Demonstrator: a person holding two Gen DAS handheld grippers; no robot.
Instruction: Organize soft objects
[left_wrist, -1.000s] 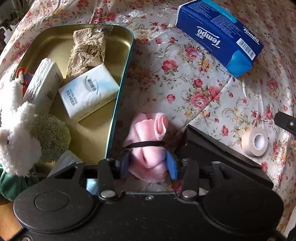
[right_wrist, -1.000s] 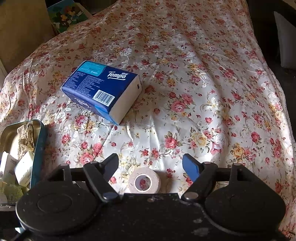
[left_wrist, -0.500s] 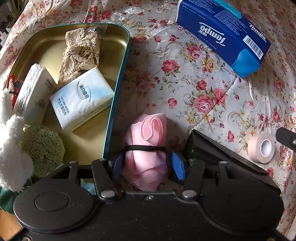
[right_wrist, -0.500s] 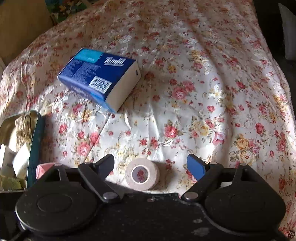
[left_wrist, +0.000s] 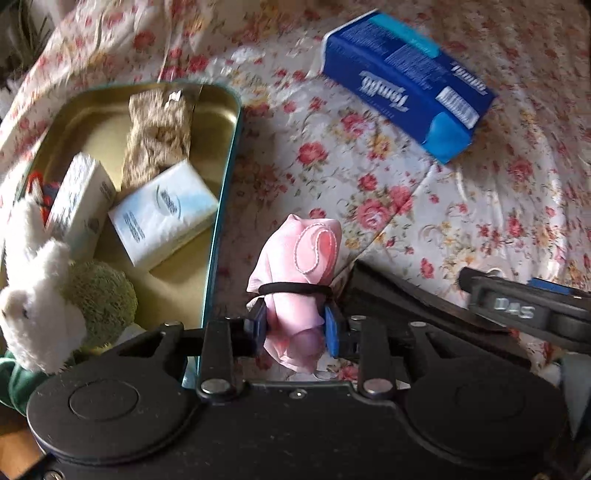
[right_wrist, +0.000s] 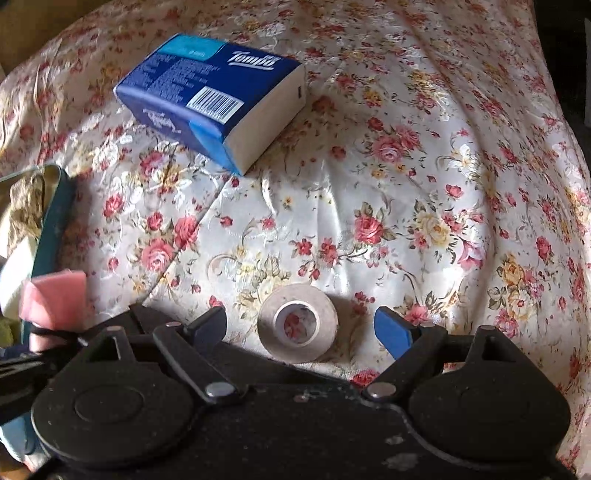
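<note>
Glossy floral satin cloth (right_wrist: 369, 177); shiny metal tin (left_wrist: 221, 206); fluffy plush rabbit (left_wrist: 33, 295).

Left gripper clamped, right gripper spread wide.

The left gripper (left_wrist: 295, 326), a black two-finger tool with blue pads (left_wrist: 332, 328), has its jaws drawn in close against the rolled pink cloth bundle bound with a black band (left_wrist: 299, 273), which stands up between them, pressed from both sides. The right gripper (right_wrist: 299, 328), of the same black build with blue pads (right_wrist: 393, 332), holds its jaws far apart, low over the surface, touching nothing. In the left wrist view, the right gripper's black body (left_wrist: 524, 306) shows just beside the left one.
</note>
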